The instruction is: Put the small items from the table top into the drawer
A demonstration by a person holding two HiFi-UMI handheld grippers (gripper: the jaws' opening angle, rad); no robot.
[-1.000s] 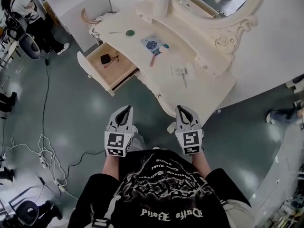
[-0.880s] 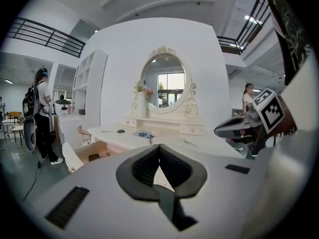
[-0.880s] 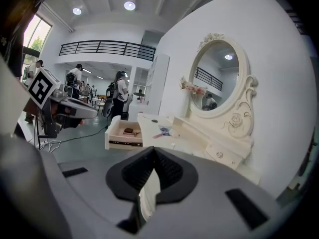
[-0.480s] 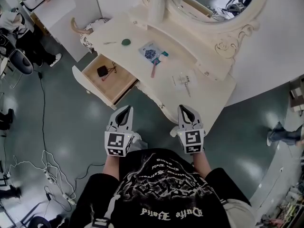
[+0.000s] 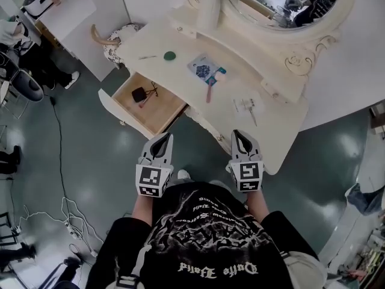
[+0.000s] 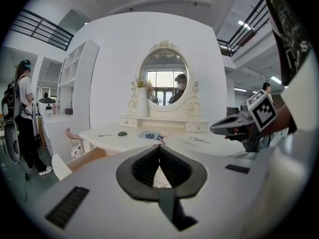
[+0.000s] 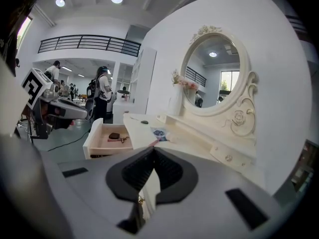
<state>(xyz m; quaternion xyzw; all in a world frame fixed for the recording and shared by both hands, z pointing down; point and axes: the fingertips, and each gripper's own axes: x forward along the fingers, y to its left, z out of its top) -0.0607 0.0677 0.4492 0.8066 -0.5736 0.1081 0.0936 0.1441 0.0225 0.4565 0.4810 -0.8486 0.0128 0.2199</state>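
The open drawer holds a black fob with keys attached (nothing else shows inside). Beyond the drawer, on the counter, lie a green disc, a blue packet and a pink-handled tool. The left claw and right claw are both closed and empty, well apart from the drawer on the person's side.

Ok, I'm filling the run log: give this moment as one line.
left gripper: shut, empty | right gripper: shut, empty | drawer: open | table: green item on top
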